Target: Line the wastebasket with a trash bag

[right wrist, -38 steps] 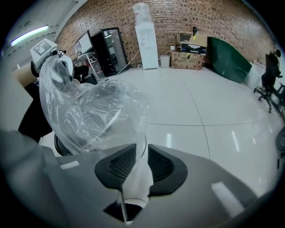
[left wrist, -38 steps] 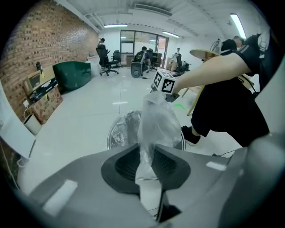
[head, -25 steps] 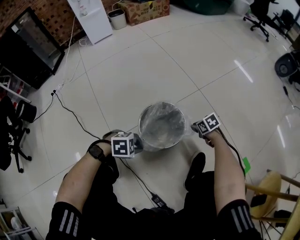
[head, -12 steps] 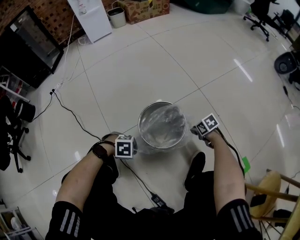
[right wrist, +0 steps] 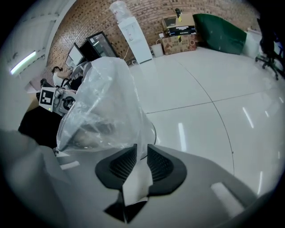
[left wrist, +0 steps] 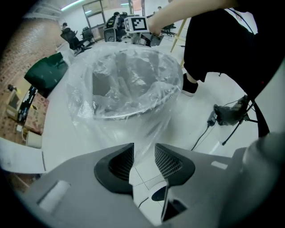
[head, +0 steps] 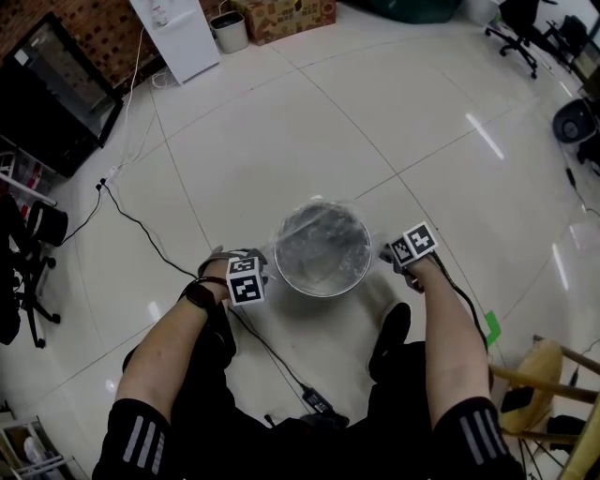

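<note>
A round metal wastebasket (head: 323,278) stands on the white tile floor with a clear trash bag (head: 322,239) draped into it and over its rim. My left gripper (head: 255,269) hangs low beside the basket's left side. Its jaws have just been opening, and in the left gripper view the left gripper (left wrist: 144,147) is open, with loose bag film (left wrist: 133,89) hanging just ahead of the gap. My right gripper (head: 388,254) is at the basket's right side. In the right gripper view the right gripper (right wrist: 141,150) is shut on the bag's edge (right wrist: 107,102), tenting it upward.
A black cable (head: 281,361) trails over the floor by my feet, and a black shoe (head: 393,330) is near the basket. A wooden chair (head: 548,375) stands at the right. A water dispenser (head: 178,37), a small bin (head: 230,33) and a cardboard box (head: 286,17) stand far back.
My left gripper sank beside the basket's left side and let go of the bag; the film no longer stretches out to it. The right gripper stayed put, still pinching the bag.
</note>
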### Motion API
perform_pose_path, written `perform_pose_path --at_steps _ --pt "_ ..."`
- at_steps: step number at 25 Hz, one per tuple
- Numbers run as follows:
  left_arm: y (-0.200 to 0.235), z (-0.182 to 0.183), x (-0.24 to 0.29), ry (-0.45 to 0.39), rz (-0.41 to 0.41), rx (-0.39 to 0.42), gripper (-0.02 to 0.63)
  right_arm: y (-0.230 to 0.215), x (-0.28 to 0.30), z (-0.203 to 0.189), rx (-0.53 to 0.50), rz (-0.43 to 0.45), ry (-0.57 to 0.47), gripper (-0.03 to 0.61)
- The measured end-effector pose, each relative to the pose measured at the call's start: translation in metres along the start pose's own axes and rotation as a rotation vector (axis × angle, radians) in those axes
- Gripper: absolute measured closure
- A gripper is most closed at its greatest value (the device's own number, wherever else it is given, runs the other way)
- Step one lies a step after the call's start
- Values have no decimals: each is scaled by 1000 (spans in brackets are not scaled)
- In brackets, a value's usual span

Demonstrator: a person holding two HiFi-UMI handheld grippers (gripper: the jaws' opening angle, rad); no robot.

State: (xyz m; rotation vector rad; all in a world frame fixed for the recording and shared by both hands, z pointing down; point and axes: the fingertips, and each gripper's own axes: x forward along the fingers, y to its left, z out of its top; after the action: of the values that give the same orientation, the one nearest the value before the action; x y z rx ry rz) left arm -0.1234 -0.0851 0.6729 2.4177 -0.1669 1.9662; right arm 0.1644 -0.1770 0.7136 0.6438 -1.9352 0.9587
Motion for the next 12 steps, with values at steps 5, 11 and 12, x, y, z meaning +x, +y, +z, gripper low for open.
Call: perform_pose_path --at_steps 5,11,12 --pt "-2 7 -8 -67 -66 -33 407 2 -4 7 11 16 -26 479" --pt "-5 6 -54 -235 -209 -138 390 4 -18 -1 -41 53 -14 468" --pt "-2 6 -63 -273 -224 -163 390 6 -20 -2 -59 61 -8 468"
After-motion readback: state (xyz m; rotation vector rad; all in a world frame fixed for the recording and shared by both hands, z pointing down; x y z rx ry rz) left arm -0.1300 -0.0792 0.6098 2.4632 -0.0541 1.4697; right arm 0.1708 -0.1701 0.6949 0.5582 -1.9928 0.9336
